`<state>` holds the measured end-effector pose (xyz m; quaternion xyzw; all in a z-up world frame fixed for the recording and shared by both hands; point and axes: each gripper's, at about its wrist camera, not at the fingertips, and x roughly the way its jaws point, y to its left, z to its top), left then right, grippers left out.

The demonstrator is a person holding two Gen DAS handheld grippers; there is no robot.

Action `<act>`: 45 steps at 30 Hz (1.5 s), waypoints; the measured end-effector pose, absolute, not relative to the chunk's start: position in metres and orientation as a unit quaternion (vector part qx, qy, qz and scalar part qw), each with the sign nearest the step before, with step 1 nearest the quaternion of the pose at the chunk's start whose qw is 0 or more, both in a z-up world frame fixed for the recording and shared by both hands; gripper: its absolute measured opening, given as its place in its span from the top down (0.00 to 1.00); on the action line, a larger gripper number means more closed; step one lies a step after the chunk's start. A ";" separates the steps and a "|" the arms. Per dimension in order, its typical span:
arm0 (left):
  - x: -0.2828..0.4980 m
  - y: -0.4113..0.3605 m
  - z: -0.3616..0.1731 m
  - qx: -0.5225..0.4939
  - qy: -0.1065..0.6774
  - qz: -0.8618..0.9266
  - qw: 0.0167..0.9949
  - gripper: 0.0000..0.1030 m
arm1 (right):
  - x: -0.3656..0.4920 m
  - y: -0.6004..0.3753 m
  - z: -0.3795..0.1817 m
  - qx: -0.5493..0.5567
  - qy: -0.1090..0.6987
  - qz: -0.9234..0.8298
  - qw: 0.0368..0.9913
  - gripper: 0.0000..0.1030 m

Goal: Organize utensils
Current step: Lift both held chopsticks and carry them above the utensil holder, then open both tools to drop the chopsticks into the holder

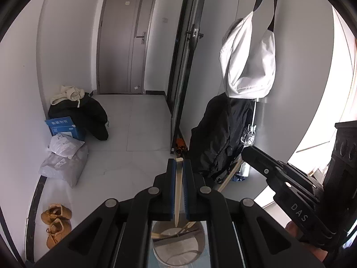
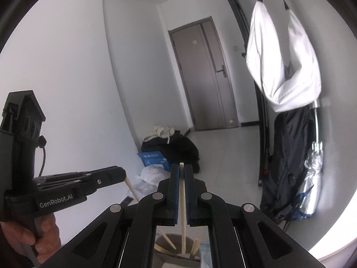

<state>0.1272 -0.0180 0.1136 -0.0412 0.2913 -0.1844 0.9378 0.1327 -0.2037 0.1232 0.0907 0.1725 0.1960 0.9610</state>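
My left gripper is shut on a pale wooden chopstick that runs down between the blue pads toward a round utensil holder below. My right gripper is shut on a cream chopstick whose lower end reaches into the same holder, where other chopsticks stand. The left gripper also shows at the left of the right wrist view with its chopstick slanting down. The right gripper shows at the right of the left wrist view.
A hallway with a grey door lies ahead. Bags, a blue box and brown shoes lie on the floor at the left. A white bag and dark jacket hang at the right.
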 end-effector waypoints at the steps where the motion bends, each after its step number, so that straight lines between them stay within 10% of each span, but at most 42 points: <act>1: 0.130 -0.018 0.111 -0.037 0.292 -0.184 0.938 0.98 | 0.137 -0.203 0.119 0.092 0.175 0.197 0.960 0.96; 33: 0.155 -0.021 0.050 -0.055 0.392 -0.206 0.895 0.96 | 0.154 -0.194 0.031 0.106 0.296 0.218 0.924 0.93; 45: 0.122 -0.003 0.061 -0.080 0.374 -0.167 0.909 0.41 | 0.115 -0.205 0.036 0.104 0.297 0.199 0.928 0.67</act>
